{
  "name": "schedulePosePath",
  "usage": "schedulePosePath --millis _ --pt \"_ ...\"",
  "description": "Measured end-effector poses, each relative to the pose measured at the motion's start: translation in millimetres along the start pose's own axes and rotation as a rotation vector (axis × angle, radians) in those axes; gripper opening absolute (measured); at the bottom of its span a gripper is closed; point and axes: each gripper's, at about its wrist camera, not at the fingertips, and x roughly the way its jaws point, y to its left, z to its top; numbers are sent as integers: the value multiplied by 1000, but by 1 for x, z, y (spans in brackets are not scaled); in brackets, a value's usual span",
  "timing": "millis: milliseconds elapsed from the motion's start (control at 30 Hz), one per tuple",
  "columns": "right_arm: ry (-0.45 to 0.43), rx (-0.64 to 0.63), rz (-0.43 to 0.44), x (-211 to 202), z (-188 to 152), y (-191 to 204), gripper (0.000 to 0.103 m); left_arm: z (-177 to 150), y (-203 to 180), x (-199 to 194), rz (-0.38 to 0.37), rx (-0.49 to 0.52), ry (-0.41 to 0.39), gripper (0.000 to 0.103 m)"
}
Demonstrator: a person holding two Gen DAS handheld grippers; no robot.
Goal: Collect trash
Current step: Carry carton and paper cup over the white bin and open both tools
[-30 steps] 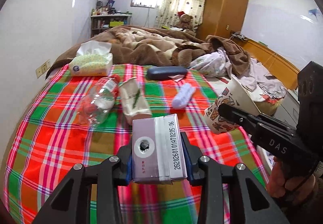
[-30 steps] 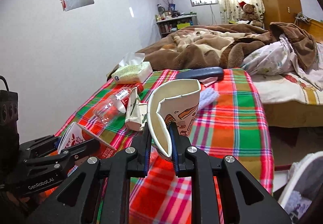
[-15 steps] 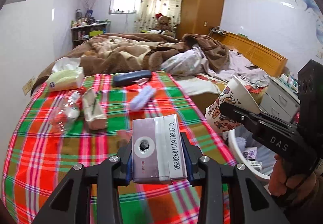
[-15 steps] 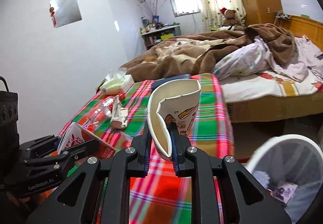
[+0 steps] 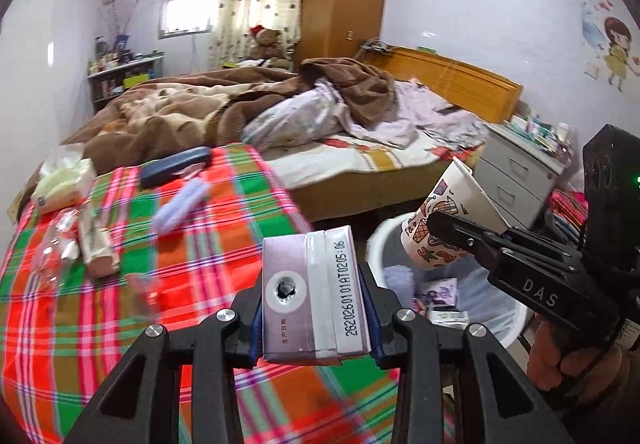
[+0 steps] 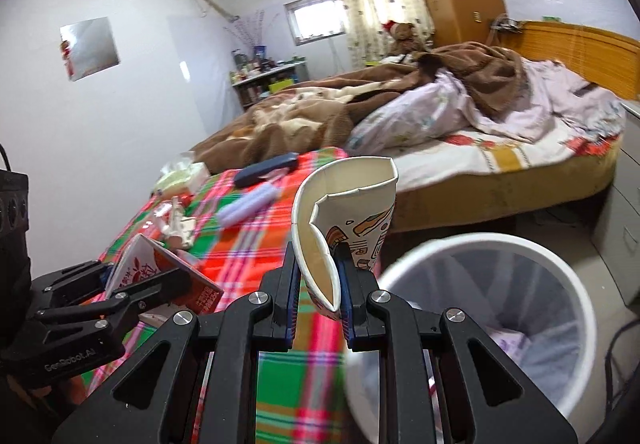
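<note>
Right gripper [image 6: 335, 280] pinching crushed paper cup [image 6: 352, 212], bin [image 6: 480, 308] just right-below, nearer; left gripper [image 5: 314, 308] clamping carton [image 5: 314, 288], bin [image 5: 492, 308] farther right.

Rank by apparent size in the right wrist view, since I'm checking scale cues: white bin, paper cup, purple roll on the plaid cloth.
1. white bin
2. paper cup, enlarged by nearness to the camera
3. purple roll, farther away

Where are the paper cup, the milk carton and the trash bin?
paper cup [image 6: 356, 240], right wrist view, printed outer wall
milk carton [image 5: 314, 294], left wrist view, top face
trash bin [image 6: 472, 242], right wrist view, white rim
</note>
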Motion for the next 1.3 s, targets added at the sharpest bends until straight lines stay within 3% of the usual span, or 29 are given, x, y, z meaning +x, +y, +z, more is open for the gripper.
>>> schedulePosePath --millis 267,600,1067,1133,1200,1300 --pt "1 49 -86 -19 -8 -39 18 4 -47 25 -73 59 25 39" --pt "86 101 -182 -20 -23 -79 18 1 -93 65 -152 117 94 39" --pt "162 127 -236 -14 -36 -100 19 -7 -103 90 -176 116 143 40" --pt "171 128 -247 -13 -38 -100 25 -7 -103 89 -171 113 143 44" --pt "171 130 -247 -13 -38 -100 49 -7 -102 87 -166 111 138 48" --pt "165 132 -231 -16 -39 -99 55 -6 -100 83 -160 106 127 48"
